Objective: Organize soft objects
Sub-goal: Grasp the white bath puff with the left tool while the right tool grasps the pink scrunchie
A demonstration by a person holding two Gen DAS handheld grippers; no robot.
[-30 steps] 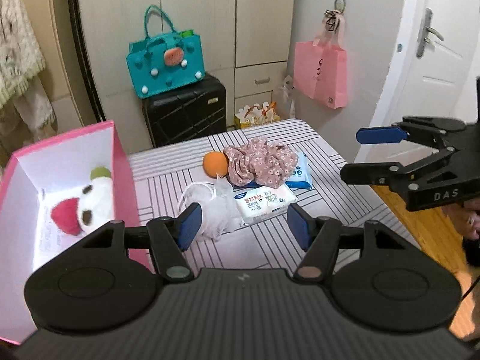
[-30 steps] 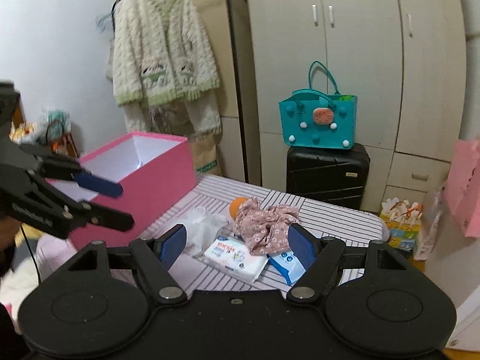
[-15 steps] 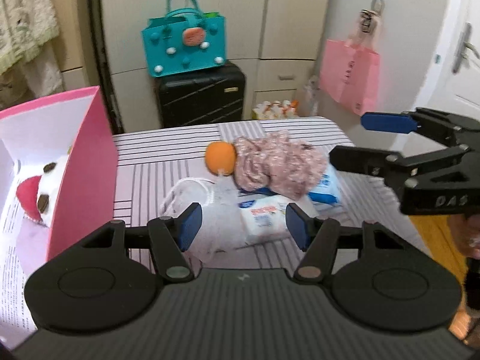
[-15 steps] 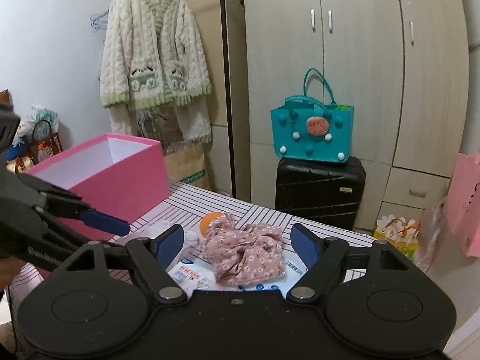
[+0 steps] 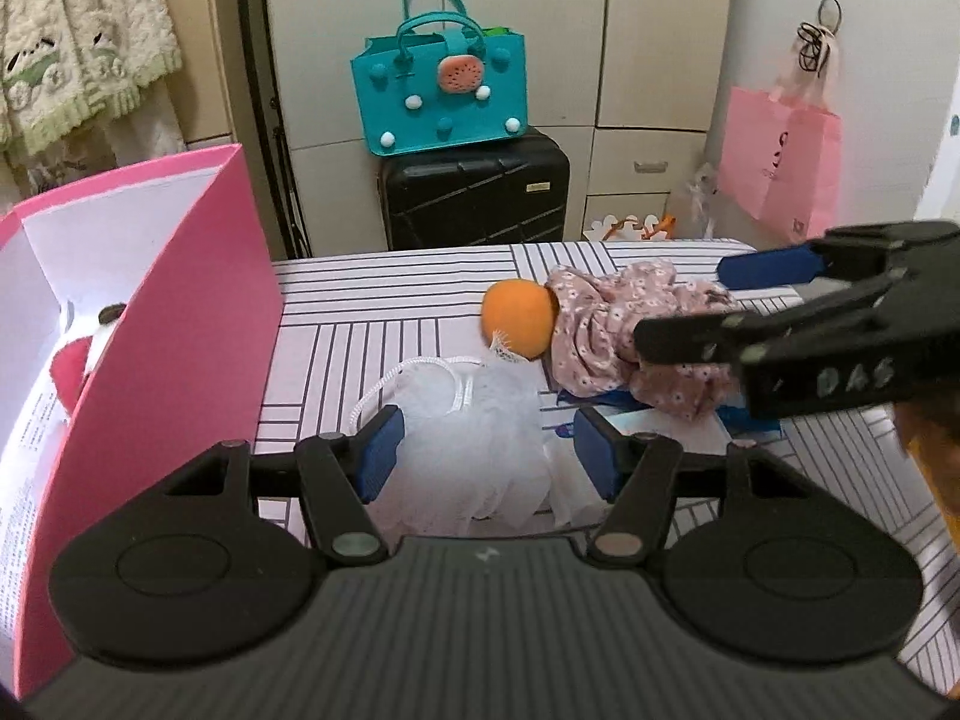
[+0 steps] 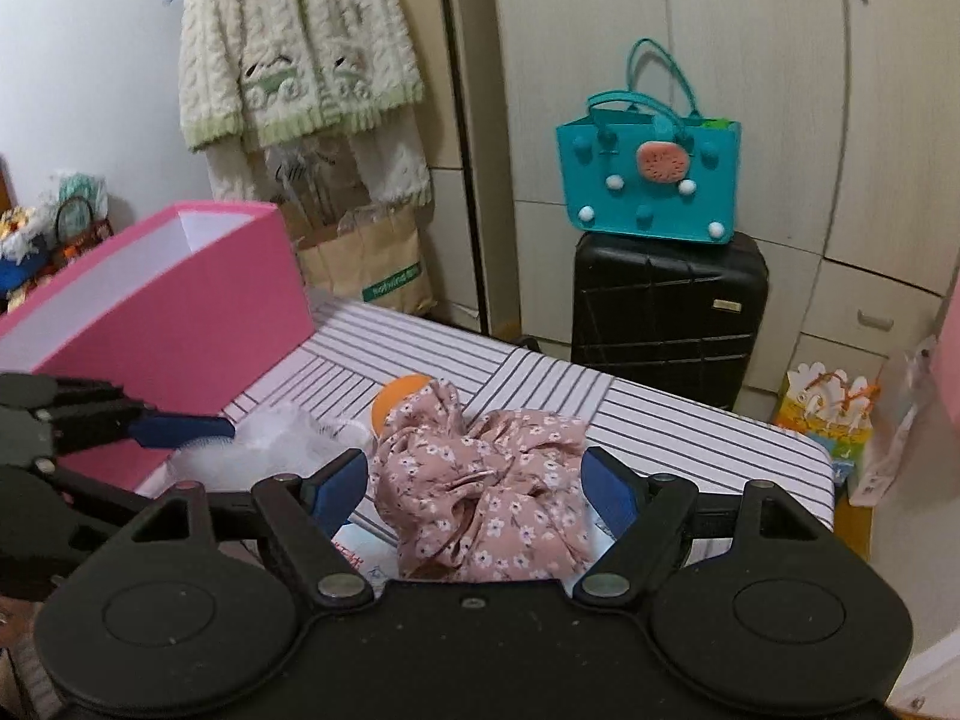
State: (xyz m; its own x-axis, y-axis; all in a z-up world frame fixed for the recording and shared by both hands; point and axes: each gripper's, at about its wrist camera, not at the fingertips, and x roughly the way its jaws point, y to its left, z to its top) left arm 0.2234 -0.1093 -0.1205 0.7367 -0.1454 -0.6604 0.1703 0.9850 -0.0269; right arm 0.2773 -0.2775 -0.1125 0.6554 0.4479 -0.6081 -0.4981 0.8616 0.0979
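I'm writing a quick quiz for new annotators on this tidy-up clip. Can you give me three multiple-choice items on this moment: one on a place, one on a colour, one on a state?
1. Where does the round orange ball lie?
A. In the pink cardboard box
B. On the striped table, against the crumpled pink floral cloth
C. On the black suitcase

2. What colour is the felt handbag on the suitcase?
A. Teal
B. Yellow
C. Red

3. How is the right gripper?
A. Shut on the ball
B. Open, either side of the floral cloth
C. Shut on nothing

Answers: 1 B, ball touches cloth on the table; 2 A, teal felt; 3 B, pads stand apart.
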